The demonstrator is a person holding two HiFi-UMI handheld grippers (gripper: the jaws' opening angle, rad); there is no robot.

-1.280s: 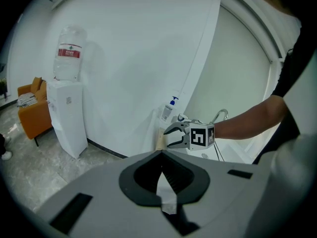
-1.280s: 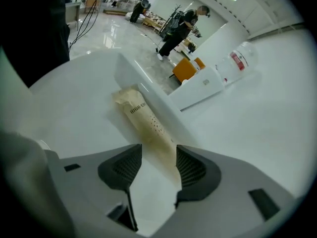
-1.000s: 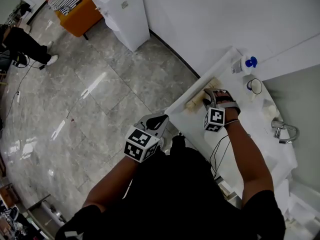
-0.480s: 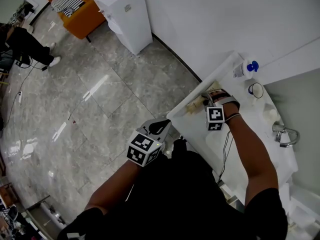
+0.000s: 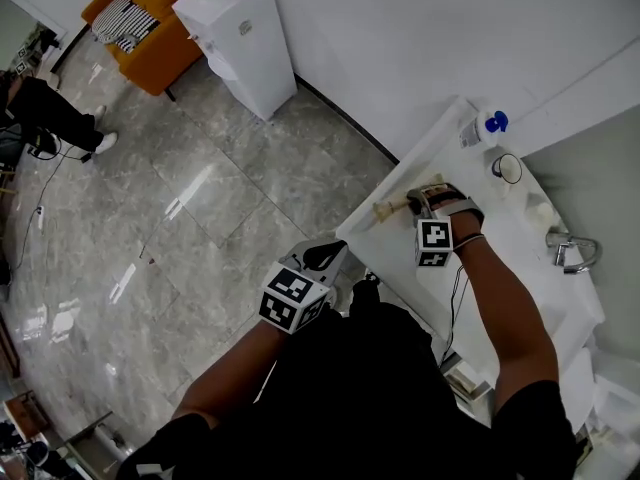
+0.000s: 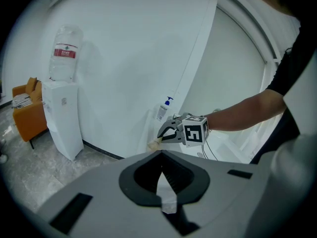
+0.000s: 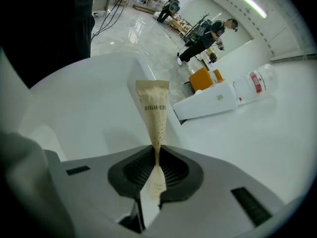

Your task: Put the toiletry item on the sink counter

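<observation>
The beige tube (image 7: 153, 108) is pinched in the right tool (image 7: 157, 157), whose jaws have just been closing. They now press on the tube's narrow part, so the wide crimped end sticks out ahead of them. In the head view the tube (image 5: 392, 206) is at the end of the white counter (image 5: 500, 243) farthest from the tap (image 5: 570, 253), near the front corner. The right tool (image 5: 420, 200) tilts steeply down onto it. That looks like a grip for lifting the tube or shifting it along the counter. A hold low on the tube should also keep the long free end from flopping.

I cannot tell whether the free end rests on the counter or hangs just above it, because no view shows the gap. The printed word on the tube is cut off after a few letters, and its cap end is hidden behind the jaws.

The left tool (image 5: 322, 256) waits in front of the counter over the floor, well apart from the tube. In its own view the left tool (image 6: 161, 155) has its jaws together with nothing between them, so it appears to have no part in this step.

A pump bottle (image 5: 482, 128) stands at the back edge against the wall, with a small cup (image 5: 508, 169) beside it.
</observation>
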